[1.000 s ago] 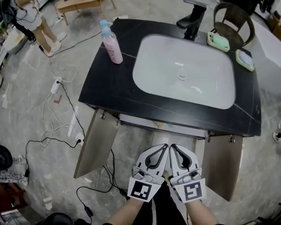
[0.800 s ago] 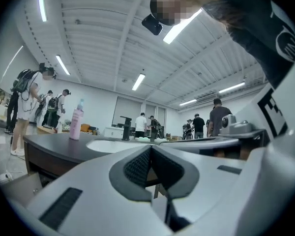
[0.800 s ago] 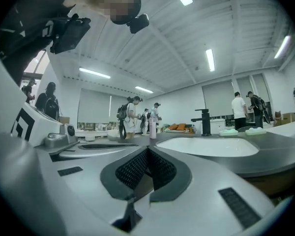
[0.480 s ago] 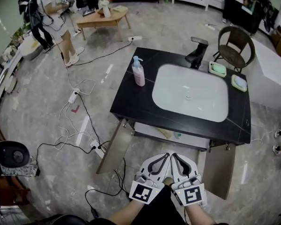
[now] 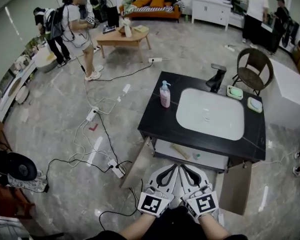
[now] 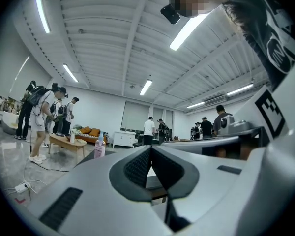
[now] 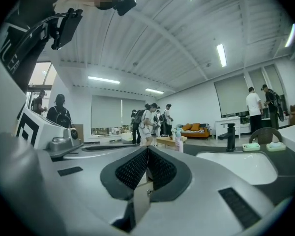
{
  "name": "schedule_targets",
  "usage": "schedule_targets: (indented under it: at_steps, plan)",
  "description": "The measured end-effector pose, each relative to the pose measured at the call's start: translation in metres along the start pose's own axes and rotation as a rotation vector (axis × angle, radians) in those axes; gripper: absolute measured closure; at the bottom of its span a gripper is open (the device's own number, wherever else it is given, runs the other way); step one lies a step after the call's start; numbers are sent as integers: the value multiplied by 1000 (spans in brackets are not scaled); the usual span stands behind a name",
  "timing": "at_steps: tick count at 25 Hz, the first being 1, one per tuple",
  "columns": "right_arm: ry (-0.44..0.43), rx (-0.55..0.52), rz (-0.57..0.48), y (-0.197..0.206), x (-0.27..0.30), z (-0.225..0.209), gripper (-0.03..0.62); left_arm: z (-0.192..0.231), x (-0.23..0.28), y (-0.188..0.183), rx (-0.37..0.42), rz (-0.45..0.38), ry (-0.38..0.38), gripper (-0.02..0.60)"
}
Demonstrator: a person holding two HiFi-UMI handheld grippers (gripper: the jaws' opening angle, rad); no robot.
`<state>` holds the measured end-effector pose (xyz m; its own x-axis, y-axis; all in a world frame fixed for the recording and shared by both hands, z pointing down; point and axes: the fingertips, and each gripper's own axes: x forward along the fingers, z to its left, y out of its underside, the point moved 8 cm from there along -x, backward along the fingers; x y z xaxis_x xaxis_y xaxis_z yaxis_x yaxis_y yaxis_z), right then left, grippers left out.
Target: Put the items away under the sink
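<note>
A black-topped vanity (image 5: 155, 121) with a white sink basin (image 5: 212, 114) stands ahead, both cabinet doors (image 5: 136, 166) hanging open below it. A pink pump bottle (image 5: 165, 94) stands on the counter's left end, also small in the left gripper view as the pink bottle (image 6: 100, 147). Two green soap dishes (image 5: 234, 92) sit behind the basin by the black faucet (image 5: 216, 77). Small items lie on the shelf under the sink (image 5: 190, 155). My left gripper (image 5: 174, 168) and right gripper (image 5: 182, 168) are side by side in front of the vanity, both shut and empty.
Cables and power strips (image 5: 116, 168) trail over the marble floor left of the vanity. A dark chair (image 5: 255, 69) stands behind it. Several people (image 5: 77, 26) stand by a wooden coffee table (image 5: 121, 36) at the back left; others stand at the back right.
The view has pulled back and risen: the vanity looks smaller and farther, and more of the room shows. Both grippers stay together, shut, at the bottom of the picture.
</note>
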<state>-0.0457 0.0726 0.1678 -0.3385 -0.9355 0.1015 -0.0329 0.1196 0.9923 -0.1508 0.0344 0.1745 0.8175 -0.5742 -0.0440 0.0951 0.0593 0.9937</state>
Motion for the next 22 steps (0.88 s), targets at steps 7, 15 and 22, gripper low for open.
schedule_targets:
  at_steps: [7,15,22]
  plan:
    - [-59,-40,-37,-32,12,25,563,15,-22,-34,14,-53,-48,574]
    - [-115,-99,-57,-47,30,48,563,35,-43,-51,34,-87,-98,574]
    - [-166,-151,-47,-51,57,46,563,58,-33,-47,20,-101,-144,574]
